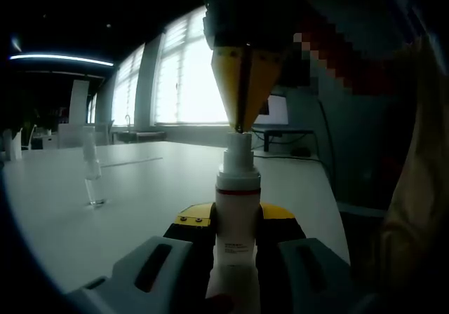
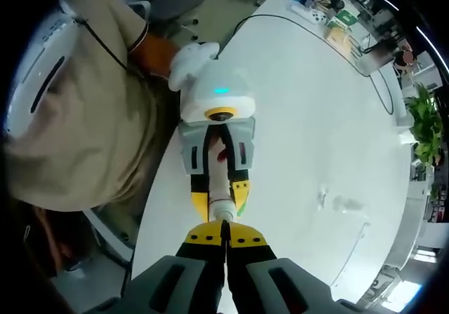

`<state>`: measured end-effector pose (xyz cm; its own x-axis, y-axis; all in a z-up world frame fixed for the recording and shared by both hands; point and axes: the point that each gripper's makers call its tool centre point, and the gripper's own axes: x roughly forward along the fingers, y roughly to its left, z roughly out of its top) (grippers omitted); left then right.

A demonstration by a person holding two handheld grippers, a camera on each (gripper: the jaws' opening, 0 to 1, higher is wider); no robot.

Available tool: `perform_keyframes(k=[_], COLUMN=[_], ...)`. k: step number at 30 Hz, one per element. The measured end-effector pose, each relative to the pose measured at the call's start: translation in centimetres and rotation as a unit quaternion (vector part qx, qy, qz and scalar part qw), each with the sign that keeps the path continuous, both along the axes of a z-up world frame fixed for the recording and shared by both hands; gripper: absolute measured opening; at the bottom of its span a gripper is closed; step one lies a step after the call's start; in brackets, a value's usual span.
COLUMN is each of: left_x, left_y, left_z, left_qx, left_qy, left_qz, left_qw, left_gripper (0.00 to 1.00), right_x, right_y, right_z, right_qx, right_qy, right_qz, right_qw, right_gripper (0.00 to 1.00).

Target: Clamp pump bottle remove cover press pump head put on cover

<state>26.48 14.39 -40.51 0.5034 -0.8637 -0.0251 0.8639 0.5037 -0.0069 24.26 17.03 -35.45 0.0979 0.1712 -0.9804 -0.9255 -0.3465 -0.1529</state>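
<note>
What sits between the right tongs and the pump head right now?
Nothing visible. The right tongs, jaws together, sit directly atop the pump head of the pump bottle, which the left tongs clamp. The clear cover stands aside on the table.

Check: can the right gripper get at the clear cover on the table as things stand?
Probably yes. The right gripper sits shut on the pump head and holds nothing; the clear cover stands alone on the white table, with nothing between them.

The bottle [image 1: 236,226] is white with a red ring. The grippers [image 1: 235,258] [image 2: 226,247] are grey with yellow and black tips. The table [image 2: 316,118] is white. The cover [image 1: 91,170] is clear.
</note>
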Motion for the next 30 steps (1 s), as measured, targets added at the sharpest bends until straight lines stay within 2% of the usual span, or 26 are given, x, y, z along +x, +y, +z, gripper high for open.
perform_keyframes(k=[13, 30], left_x=[0.01, -0.01], left_y=[0.01, 0.01], left_z=[0.00, -0.02], left_qx=[0.000, 0.000], left_qy=[0.000, 0.000], left_qz=[0.000, 0.000], left_qw=[1.0000, 1.0000], left_gripper=[0.12, 0.12], right_x=[0.02, 0.38], right_y=[0.11, 0.26], right_z=[-0.29, -0.48], right_qx=[-0.015, 0.003], right_qy=[0.002, 0.014], right_qz=[0.004, -0.007], right_qw=[0.9999, 0.9999], right_gripper=[0.00, 0.00])
